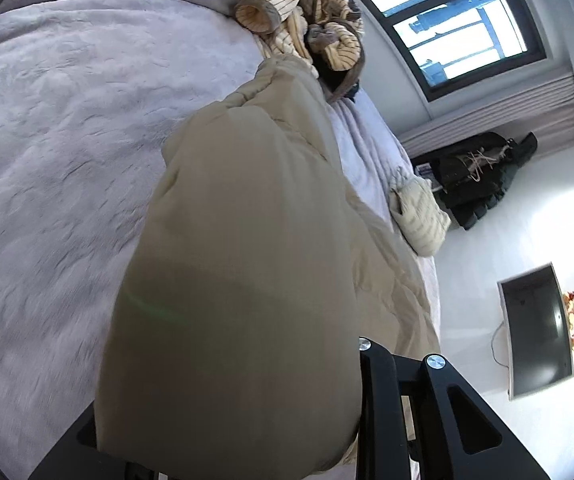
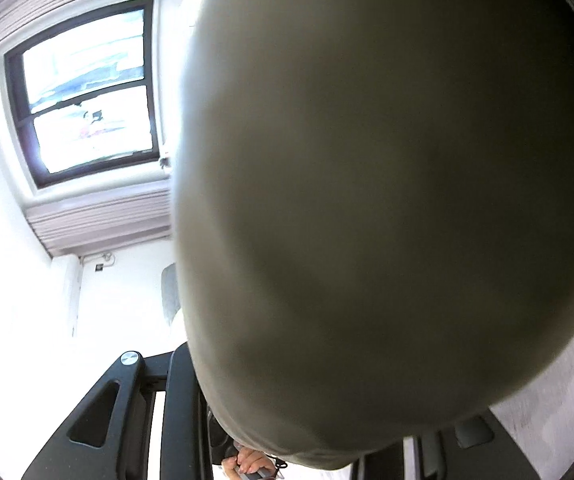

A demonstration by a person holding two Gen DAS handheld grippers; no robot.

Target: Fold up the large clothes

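The puffy beige padded garment [image 1: 247, 240] bulges up between the jaws of the left gripper [image 1: 223, 432], which is clamped on a thick fold of it, and its long axis runs away from that gripper up the right edge of the bed toward the window [image 1: 459, 20]. The right gripper [image 2: 307, 432] likewise pinches a swollen fold of the same garment [image 2: 387, 200], which fills its view, so neither hand looks nearer. It lies on a lavender plush bedspread [image 1: 67, 140], beside a striped tan heap [image 1: 307, 24], a cream knit [image 1: 419, 216] and a white floor [image 1: 527, 208].

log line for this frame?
phase: lift | left claw: shut on beige puffy garment | right claw: shut on beige puffy garment | bed: under garment
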